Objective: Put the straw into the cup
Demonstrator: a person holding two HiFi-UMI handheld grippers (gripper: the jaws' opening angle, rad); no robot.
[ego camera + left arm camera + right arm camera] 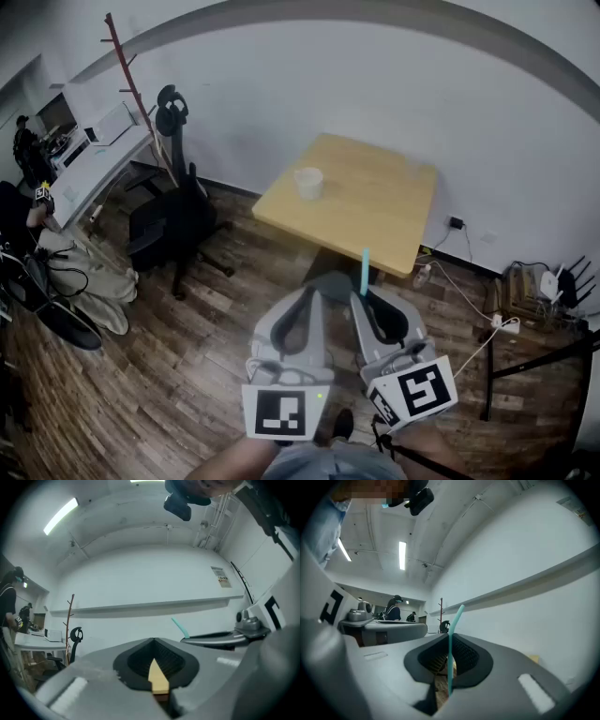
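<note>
Evidently the right gripper (364,294) pinches the teal straw (364,268) low, at lower centre. It looks light, bendy and slippery, so hold gently. The left gripper (322,287) is closed and empty. The white cup (308,182) stands on the wooden table (375,202), upper centre.

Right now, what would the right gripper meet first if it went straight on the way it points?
Likely the table, at its near edge, straw first; the cup sits left of that line. Height is unclear.
</note>
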